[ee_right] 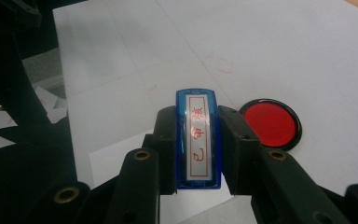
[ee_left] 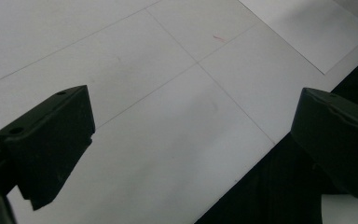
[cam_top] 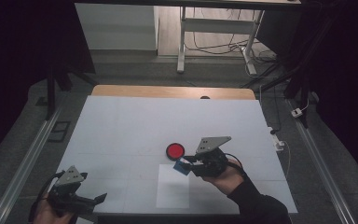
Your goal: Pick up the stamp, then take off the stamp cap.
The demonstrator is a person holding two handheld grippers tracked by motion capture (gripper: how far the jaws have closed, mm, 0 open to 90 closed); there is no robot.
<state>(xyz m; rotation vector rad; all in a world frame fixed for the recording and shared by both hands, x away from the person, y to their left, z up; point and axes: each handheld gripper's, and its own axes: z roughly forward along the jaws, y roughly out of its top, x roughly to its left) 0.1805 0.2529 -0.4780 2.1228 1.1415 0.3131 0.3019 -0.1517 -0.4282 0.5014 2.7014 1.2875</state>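
I have the right gripper [ee_right: 198, 149] clamped on a blue stamp [ee_right: 198, 140], one jaw on each long side, with the label of red characters facing the camera that rides on it. In the high view the stamp [cam_top: 182, 166] sits at the front of that gripper [cam_top: 186, 164], above the far edge of the white paper sheet [cam_top: 173, 191] and just near and right of the round red ink pad [cam_top: 175, 150]. My left gripper [cam_top: 86, 201] waits at the near left corner of the table [cam_top: 121, 121], well apart from all this, its jaws spread wide with nothing between them; its own view shows bare tabletop between them. What worries me most is the grip: the jaws hold the stamp by smooth plastic sides, and if I press it down at a slant it may twist or slide between the pads, and the print would smear or come out half formed. I judge the stamp to be clear of the surface, but the high view is dim and I cannot tell how much room is under it, so a careless drop could mark the table instead of the sheet. The ink pad is close on the far side; a sweep that way could knock it and drag red across the white top. The sheet looks loose, so a sticky stamp face might lift it on the way up, with my left gripper too far off to pin it.
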